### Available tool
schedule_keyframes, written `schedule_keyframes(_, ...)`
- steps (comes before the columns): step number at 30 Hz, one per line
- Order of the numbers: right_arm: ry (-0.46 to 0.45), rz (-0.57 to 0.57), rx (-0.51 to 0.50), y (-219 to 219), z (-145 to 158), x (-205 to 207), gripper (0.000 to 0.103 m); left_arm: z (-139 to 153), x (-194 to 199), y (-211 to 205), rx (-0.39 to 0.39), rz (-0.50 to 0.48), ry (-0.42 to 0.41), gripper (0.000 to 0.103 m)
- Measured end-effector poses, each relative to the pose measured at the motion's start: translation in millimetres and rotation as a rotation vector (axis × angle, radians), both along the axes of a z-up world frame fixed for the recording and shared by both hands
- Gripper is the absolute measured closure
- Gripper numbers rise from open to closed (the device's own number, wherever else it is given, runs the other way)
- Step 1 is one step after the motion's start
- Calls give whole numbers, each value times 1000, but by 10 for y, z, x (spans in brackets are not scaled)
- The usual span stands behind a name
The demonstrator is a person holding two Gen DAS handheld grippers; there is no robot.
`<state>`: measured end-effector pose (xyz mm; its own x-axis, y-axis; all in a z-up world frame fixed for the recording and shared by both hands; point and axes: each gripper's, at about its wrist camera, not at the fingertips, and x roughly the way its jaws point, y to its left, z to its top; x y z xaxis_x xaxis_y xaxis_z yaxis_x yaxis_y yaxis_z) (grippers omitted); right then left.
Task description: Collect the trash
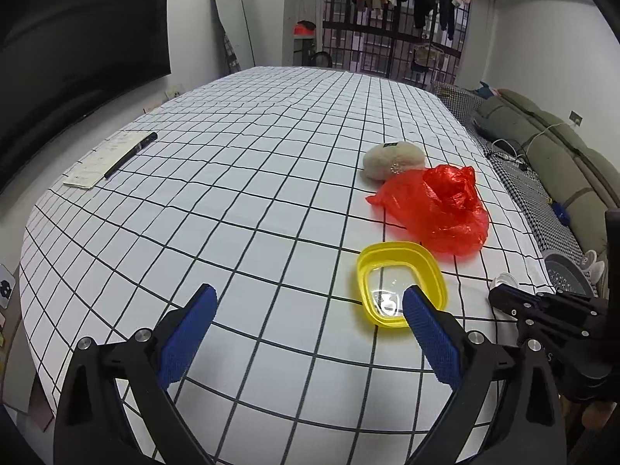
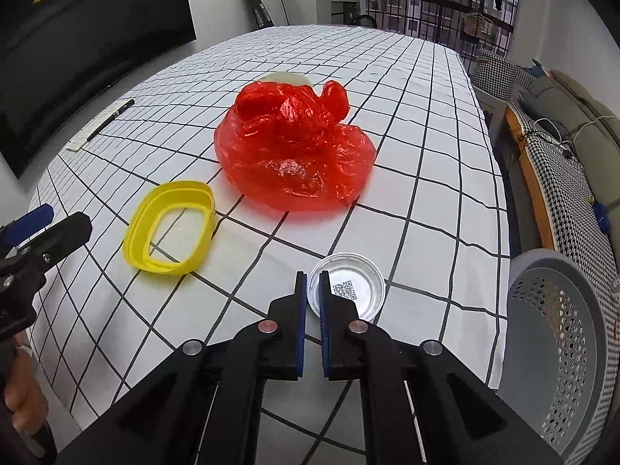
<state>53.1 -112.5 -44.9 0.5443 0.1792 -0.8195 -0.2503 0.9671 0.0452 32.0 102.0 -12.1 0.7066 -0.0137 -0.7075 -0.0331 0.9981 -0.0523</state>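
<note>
A wide table (image 1: pixel 240 209) fills most of both views, spread with a white cloth ruled in a black grid, slightly rumpled toward its far end. At its far left corner lies a sheet of paper (image 1: pixel 99 162) with a black pen (image 1: pixel 130 155) across it. A crumpled red plastic bag (image 2: pixel 294 147) sits near the middle, with a pale beige pouch (image 1: pixel 391 159) touching its far side. Just beside the bag, nearer the camera, lies a yellow plastic lid (image 2: pixel 170 228) with a clear centre, flat on the cloth. The left gripper (image 1: pixel 310 310) hangs above the cloth with its blue-padded jaws spread wide and nothing between them; its right finger overlaps the lid's near edge in the left wrist view, though contact cannot be judged. The right gripper (image 2: pixel 313 290) has its jaws nearly together, pinching the near rim of a small round foil cup (image 2: pixel 348 290) with a printed code inside, close to the table's near right edge. A grey perforated basket (image 2: pixel 562 345) stands just off that edge, lower than the tabletop. Behind, a large dark screen (image 1: pixel 81 54) covers the left wall, a mirror (image 1: pixel 232 27) leans by a barred window (image 1: pixel 391 35) hung with clothes, and a sofa (image 1: pixel 550 147) with a checked cover runs along the right. A hand (image 2: pixel 21 403) shows at the lower left.
</note>
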Motion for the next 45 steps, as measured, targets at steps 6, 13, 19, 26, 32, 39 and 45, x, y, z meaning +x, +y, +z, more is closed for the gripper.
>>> schedule_keyframes(6, -42, -11, 39, -117, 107, -80, 67, 10, 37, -145, 5, -20, 13, 8)
schedule_keyframes(13, -93, -74, 80, -372, 205, -265, 43, -63, 112, -337, 2, -46, 56, 8)
schedule_keyframes(19, -85, -119, 67, -569, 61, -363, 30, -172, 236, -545, -4, -68, 111, 8)
schedule_keyframes(26, -92, -144, 83, -702, 11, -403, 24, -328, 406, -657, 4, -58, 174, 8)
schedule_keyframes(32, -90, -154, 112, -783, 11, -393, 22, -414, 548, -676, 16, -30, 211, 8)
schedule_keyframes(39, -66, -160, 176, -805, -23, -355, 17, -400, 580, -677, 45, -18, 196, 29)
schedule_keyframes(45, -67, -154, 168, -726, -32, -348, 17, -335, 519, -649, 44, -31, 170, 35)
